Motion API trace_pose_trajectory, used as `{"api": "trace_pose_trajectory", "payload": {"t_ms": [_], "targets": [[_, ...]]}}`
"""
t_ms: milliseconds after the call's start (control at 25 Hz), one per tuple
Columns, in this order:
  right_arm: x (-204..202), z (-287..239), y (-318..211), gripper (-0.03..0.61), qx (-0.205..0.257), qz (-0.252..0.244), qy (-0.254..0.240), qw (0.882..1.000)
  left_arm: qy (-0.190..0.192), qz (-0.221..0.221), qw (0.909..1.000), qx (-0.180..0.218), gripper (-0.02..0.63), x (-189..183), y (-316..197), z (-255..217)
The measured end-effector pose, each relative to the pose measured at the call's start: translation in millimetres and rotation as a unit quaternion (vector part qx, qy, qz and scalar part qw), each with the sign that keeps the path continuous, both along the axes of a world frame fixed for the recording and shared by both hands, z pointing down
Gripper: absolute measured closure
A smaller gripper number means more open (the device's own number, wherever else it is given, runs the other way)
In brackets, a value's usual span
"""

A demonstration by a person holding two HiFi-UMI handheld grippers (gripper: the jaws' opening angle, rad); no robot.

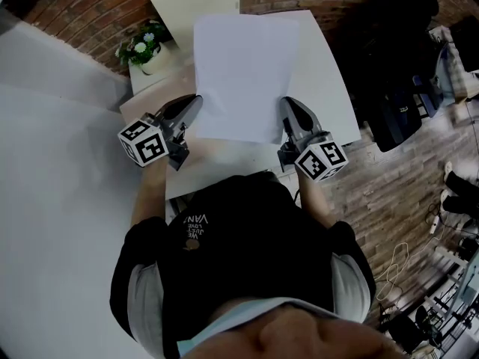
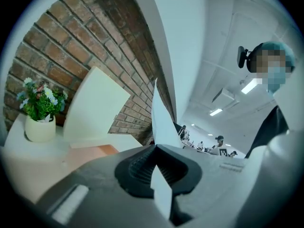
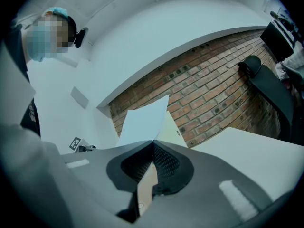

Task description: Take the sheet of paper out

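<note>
A white sheet of paper (image 1: 243,73) is held flat over the table (image 1: 329,88), between both grippers. My left gripper (image 1: 196,100) is shut on the sheet's near left edge, and the sheet (image 2: 161,122) runs up edge-on from its closed jaws. My right gripper (image 1: 284,102) is shut on the near right edge; in the right gripper view the sheet (image 3: 142,120) rises from between the closed jaws. A cream open folder or envelope (image 1: 196,2) leans at the back against the brick wall, also the cream folder (image 2: 95,106).
A small white pot with a flowering plant (image 1: 144,49) stands at the table's back left corner. A dark office chair (image 1: 389,58) and bags sit to the right on the wooden floor. A white partition wall (image 1: 52,163) runs along the left.
</note>
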State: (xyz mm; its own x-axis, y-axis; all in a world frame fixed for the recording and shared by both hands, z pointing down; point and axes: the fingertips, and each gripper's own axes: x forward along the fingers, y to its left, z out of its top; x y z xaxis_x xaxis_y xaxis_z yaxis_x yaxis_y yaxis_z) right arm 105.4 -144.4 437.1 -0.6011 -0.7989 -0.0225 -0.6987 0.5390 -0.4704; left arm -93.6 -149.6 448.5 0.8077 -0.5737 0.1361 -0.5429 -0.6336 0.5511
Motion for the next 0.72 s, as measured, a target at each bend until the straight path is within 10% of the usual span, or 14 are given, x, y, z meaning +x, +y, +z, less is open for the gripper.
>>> {"api": "trace_pose_trajectory", "payload": {"t_ms": [720], "targets": [[-5.6,37.5,-0.6,0.577,-0.043,-0.01,0.038,0.998,0.029,-0.033,0.996,-0.078,0.612,-5.1,8.7,42.9]]}}
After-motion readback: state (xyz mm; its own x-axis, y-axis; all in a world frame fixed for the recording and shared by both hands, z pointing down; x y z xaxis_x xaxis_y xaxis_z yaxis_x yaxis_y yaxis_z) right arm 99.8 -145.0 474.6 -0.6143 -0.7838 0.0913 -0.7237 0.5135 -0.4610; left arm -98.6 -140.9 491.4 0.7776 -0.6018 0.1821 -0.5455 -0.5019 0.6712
